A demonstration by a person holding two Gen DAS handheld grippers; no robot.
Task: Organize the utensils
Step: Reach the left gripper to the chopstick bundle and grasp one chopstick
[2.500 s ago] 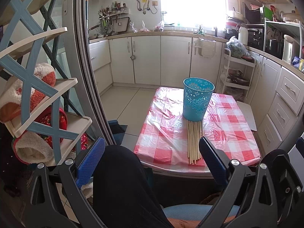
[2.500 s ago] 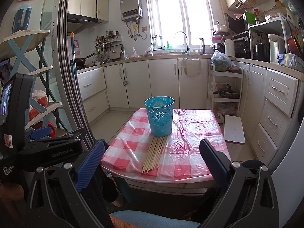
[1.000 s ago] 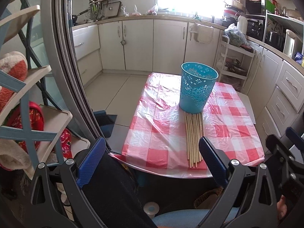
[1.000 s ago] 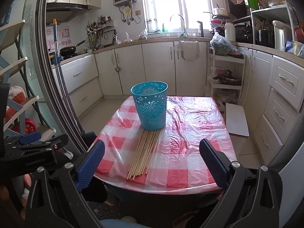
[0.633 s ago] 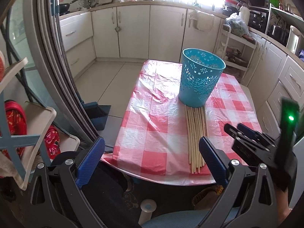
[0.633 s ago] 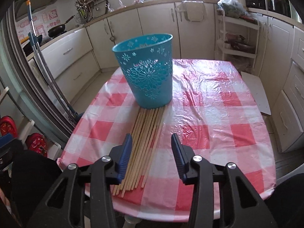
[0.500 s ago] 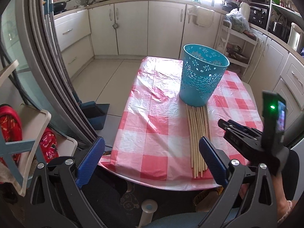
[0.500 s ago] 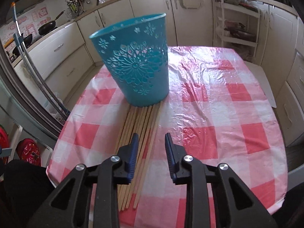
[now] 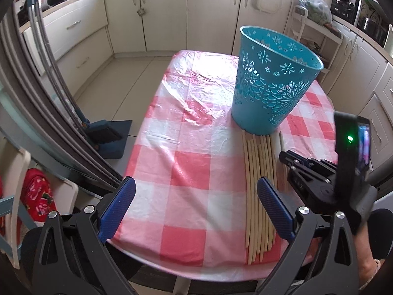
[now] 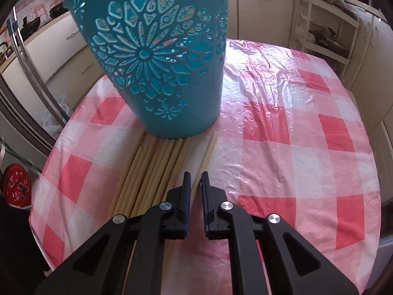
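Note:
A teal cut-out basket (image 9: pixel 270 93) stands upright on the red-checked table (image 9: pixel 184 147). Several pale wooden chopsticks (image 9: pixel 258 184) lie side by side in front of it, their far ends at its base. In the right wrist view the basket (image 10: pixel 159 61) fills the upper left. My right gripper (image 10: pixel 195 174) has its jaws closing tight on one chopstick (image 10: pixel 208 152), the rightmost, which lies slightly apart from the bundle (image 10: pixel 147 172). The left wrist view shows that gripper (image 9: pixel 282 153) low at the right of the bundle. My left gripper (image 9: pixel 195 186) hangs open over the table's near edge, holding nothing.
Cream cabinets line the back and right walls. A white shelf rack (image 9: pixel 314 29) stands behind the table. A blue dustpan and broom (image 9: pixel 108 135) rest on the floor at the left by a sliding door frame (image 9: pixel 49 110). A person's hand (image 9: pixel 368 265) holds the right gripper.
Both grippers came down and closer to the table. The right gripper's jaws went from wide open to shut around the rightmost chopstick. The left jaws stayed open.

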